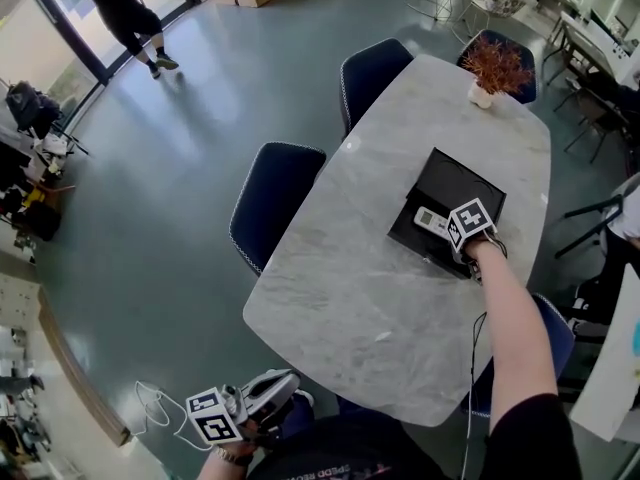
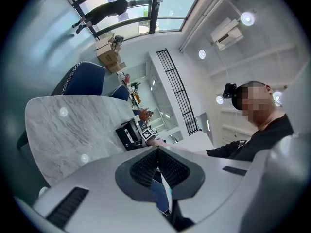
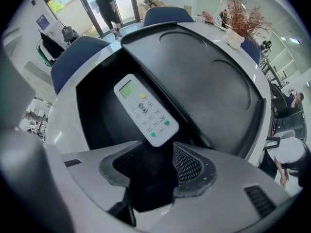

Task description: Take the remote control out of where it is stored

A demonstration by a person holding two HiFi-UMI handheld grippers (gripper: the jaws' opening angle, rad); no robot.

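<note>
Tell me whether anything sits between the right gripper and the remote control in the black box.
Nothing visible does. The remote control lies uncovered in the open black box. The right gripper points down at it with jaws apart, and the remote's near end is just at their tips, not gripped.

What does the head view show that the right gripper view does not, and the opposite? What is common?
Head view only: the left gripper, held off the table's near edge. Right gripper view only: the right gripper with jaws apart, just short of the remote control's end, and its buttons. Both: the remote control in the black box and the red plant.
</note>
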